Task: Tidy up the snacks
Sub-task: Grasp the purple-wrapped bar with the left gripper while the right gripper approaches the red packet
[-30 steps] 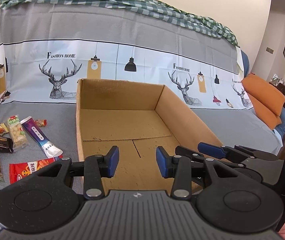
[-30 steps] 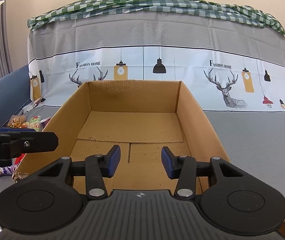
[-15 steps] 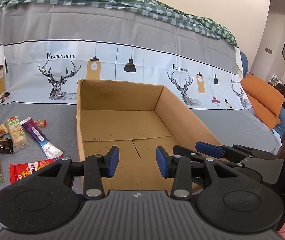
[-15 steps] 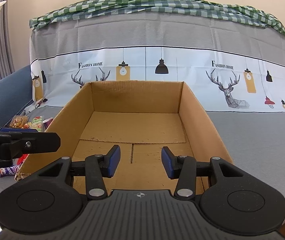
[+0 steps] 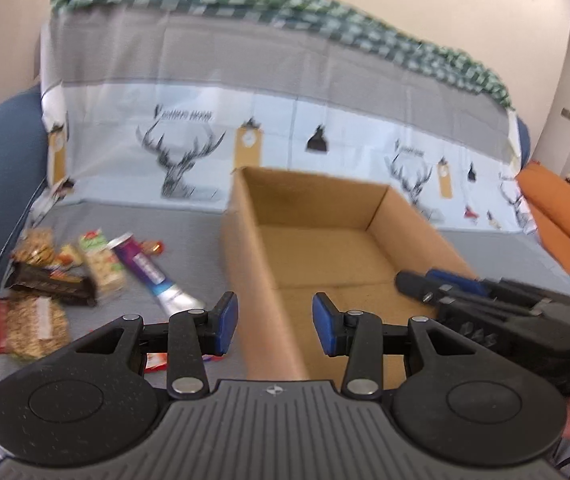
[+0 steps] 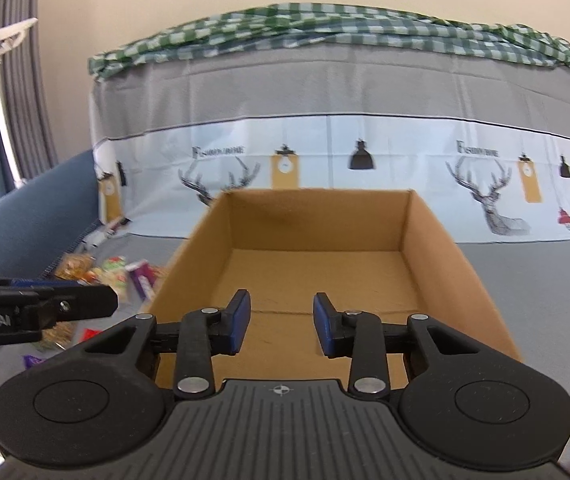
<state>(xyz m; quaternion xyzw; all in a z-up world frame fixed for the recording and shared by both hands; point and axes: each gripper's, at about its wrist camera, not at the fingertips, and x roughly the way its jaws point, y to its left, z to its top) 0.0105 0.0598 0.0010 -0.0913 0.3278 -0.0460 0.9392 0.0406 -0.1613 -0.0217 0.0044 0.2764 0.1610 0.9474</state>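
Lying in a loose scatter at the far left of a grey-covered sofa seat (image 5: 189,236), the snacks (image 5: 65,268) wait untouched: a dark bar (image 5: 53,284), a purple tube-shaped pack (image 5: 153,276), a clear bag of grains (image 5: 33,328), and a red packet (image 5: 157,360) partly hidden behind the left gripper (image 5: 273,330). That gripper hovers above the left wall of the cardboard box (image 5: 253,280), jaws spread and holding nothing; the view is blurred, so labels cannot be read. To the right, the box stands open and empty, its floor bare. Farther right, the right gripper (image 6: 281,328) hangs over the near part of the box, jaws also spread and empty.

Judging by the layout, the task is at its very start: nothing has been packed, and the step in hand looks like the reach for a first item. The next move calls for carrying the left gripper out to the pile, lining its jaws across a narrow item such as the purple pack, and closing gently, since these soft wrappers may slip or crumple on the yielding cloth.
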